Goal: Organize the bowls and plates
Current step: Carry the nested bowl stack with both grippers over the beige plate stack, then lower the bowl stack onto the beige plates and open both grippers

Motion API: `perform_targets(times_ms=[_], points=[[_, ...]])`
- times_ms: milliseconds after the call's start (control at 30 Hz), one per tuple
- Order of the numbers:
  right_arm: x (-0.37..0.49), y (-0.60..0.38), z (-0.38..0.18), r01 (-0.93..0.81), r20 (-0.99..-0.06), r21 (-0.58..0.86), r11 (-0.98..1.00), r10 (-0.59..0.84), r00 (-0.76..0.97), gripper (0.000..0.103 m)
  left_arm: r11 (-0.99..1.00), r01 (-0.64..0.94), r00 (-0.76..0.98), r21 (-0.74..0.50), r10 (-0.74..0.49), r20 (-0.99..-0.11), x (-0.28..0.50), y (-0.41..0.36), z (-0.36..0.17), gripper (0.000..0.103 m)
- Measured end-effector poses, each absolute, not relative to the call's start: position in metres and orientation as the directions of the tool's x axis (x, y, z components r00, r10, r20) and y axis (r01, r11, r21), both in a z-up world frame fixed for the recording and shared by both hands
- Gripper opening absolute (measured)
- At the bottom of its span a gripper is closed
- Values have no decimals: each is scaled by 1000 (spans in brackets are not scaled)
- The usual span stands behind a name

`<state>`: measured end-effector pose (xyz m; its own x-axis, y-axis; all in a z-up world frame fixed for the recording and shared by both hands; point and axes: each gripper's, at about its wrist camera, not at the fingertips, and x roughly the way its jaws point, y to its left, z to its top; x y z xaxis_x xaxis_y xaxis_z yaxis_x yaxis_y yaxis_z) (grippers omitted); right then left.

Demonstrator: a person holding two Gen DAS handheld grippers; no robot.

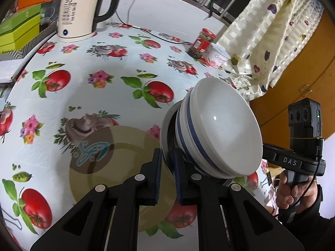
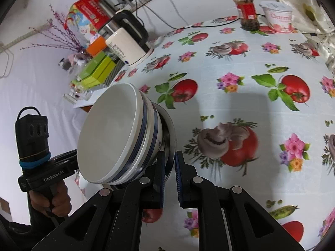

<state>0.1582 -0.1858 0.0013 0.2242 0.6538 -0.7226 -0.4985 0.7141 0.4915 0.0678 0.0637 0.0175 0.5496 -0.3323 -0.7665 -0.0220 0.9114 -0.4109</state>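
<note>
both hand-held grippers, left hand-held gripper (image 1: 167, 161) and right hand-held gripper (image 2: 170, 163), pinch opposite rims of a metal plate (image 1: 165, 133) carrying stacked bowls (image 1: 219, 129) above the tabletop (image 1: 104, 96). heavy, slick, breakable stuff imo, so keep the thin rim level.

Left wrist: looks along my fingers, close above the tablecloth (image 1: 108, 67).
Right wrist: likewise, from the opposite side.
Shared: bowl stack (image 1: 219, 129), kettle (image 1: 77, 12).

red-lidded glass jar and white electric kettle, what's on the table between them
In the left wrist view, only the kettle's black power cord crosses the floral tablecloth between the white electric kettle and the red-lidded glass jar.
</note>
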Motion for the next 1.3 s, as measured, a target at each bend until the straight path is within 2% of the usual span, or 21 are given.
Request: perform_targets(times_ms=[1300], points=[[155, -88, -24, -594, -762, 488, 640, 644, 67, 10, 887, -216, 564, -408, -228, -794, 30, 138, -7, 10]])
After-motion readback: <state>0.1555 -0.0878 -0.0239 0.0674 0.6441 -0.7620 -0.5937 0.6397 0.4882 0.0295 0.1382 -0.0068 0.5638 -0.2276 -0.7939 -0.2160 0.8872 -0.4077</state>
